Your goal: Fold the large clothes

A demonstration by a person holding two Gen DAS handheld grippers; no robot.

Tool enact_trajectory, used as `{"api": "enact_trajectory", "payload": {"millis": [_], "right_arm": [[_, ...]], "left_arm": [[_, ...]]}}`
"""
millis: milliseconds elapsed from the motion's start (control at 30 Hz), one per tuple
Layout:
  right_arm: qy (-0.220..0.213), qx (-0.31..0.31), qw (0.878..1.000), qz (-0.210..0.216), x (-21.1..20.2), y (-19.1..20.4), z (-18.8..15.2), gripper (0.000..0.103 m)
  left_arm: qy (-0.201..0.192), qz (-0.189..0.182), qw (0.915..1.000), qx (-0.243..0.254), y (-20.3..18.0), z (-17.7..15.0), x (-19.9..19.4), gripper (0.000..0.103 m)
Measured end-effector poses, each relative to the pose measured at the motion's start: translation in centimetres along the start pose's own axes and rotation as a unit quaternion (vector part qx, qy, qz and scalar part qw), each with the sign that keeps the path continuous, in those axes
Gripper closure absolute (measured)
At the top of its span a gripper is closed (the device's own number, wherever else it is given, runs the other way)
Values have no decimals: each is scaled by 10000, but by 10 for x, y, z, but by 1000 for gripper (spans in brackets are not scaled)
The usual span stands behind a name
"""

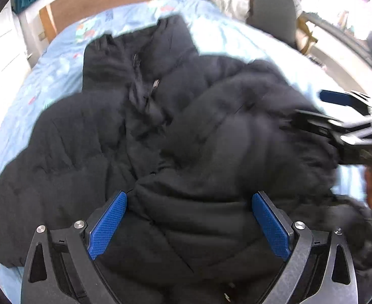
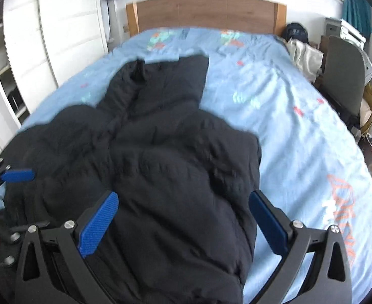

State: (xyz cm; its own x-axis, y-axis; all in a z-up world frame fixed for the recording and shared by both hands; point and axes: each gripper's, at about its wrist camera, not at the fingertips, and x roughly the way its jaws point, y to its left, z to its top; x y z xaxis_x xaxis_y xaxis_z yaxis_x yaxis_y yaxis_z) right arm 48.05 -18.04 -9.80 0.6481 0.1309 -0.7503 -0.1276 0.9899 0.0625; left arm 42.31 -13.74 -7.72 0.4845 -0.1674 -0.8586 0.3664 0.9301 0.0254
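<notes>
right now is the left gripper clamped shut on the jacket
No, the left gripper stands wide open, its blue pads spread apart over the black jacket.

Black jacket (image 1: 186, 139) hem cut off below; right gripper (image 1: 337, 116) motion-blurred.

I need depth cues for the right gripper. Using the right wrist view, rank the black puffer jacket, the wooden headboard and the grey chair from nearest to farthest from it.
1. Black puffer jacket: directly between and under the open right gripper.
2. Grey chair: far right, beside the bed.
3. Wooden headboard: straight ahead at the bed's far end.
</notes>
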Motion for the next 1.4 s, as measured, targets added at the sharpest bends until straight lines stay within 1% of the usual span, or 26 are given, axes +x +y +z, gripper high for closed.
{"api": "enact_trajectory", "payload": {"millis": [67, 167, 233, 300, 367, 400, 467, 533, 600, 633, 733, 800, 867, 967, 1033, 1167, 1300, 1400], "right_arm": [[218, 154, 9996, 15, 16, -9, -14, 0], [228, 423, 9988, -12, 19, -25, -31, 0], [266, 501, 9983, -126, 15, -32, -35, 0], [263, 446, 9981, -347, 6, -32, -36, 0], [204, 362, 9975, -567, -8, -30, -32, 0], [126, 334, 9976, -591, -16, -30, -29, 0], [-51, 303, 9984, -475, -29, -25, -25, 0], [-151, 320, 9991, -235, -38, -15, -24, 0], [-26, 379, 9993, -35, -33, -7, -28, 0], [109, 404, 9991, 15, -27, -5, -33, 0], [508, 557, 9971, -57, -10, -6, -46, 0], [576, 727, 9956, -118, -13, -13, -52, 0], [568, 823, 9948, -186, -24, -17, -55, 0], [475, 808, 9951, -301, -50, -14, -59, 0], [372, 854, 9951, -322, -72, -7, -64, 0], [161, 863, 9953, -413, -114, 12, -68, 0], [-28, 903, 9950, -435, -149, 30, -72, 0], [-150, 915, 9947, -449, -169, 46, -73, 0]], "left_arm": [[163, -5, 9997, -165, 7, -6, 18, 3], [193, -11, 9994, -270, 16, -17, 18, 3], [177, 4, 9994, -291, 20, -22, 9, 3], [117, 41, 9991, -405, 27, -27, -5, 3], [-50, 145, 9985, -517, 38, -31, -24, 3], [-142, 198, 9983, -535, 42, -32, -33, 3], [-225, 225, 9982, -517, 47, -29, -39, 3], [-207, 270, 9985, -424, 44, -28, -38, 3], [-111, 324, 9987, -378, 39, -28, -30, 3], [-28, 374, 9986, -382, 38, -30, -24, 3], [-24, 369, 9981, -492, 35, -38, -30, 3], [-156, 421, 9978, -492, 35, -46, -47, 3], [-302, 516, 9971, -463, 37, -54, -65, 3], [-514, 644, 9953, -507, 42, -68, -97, 3], [-617, 705, 9942, -532, 45, -78, -115, 3], [-738, 858, 9918, -601, 56, -107, -152, 3], [-857, 1012, 9883, -756, 75, -134, -180, 3], [-981, 1111, 9836, -1032, 100, -154, -201, 3]]}}
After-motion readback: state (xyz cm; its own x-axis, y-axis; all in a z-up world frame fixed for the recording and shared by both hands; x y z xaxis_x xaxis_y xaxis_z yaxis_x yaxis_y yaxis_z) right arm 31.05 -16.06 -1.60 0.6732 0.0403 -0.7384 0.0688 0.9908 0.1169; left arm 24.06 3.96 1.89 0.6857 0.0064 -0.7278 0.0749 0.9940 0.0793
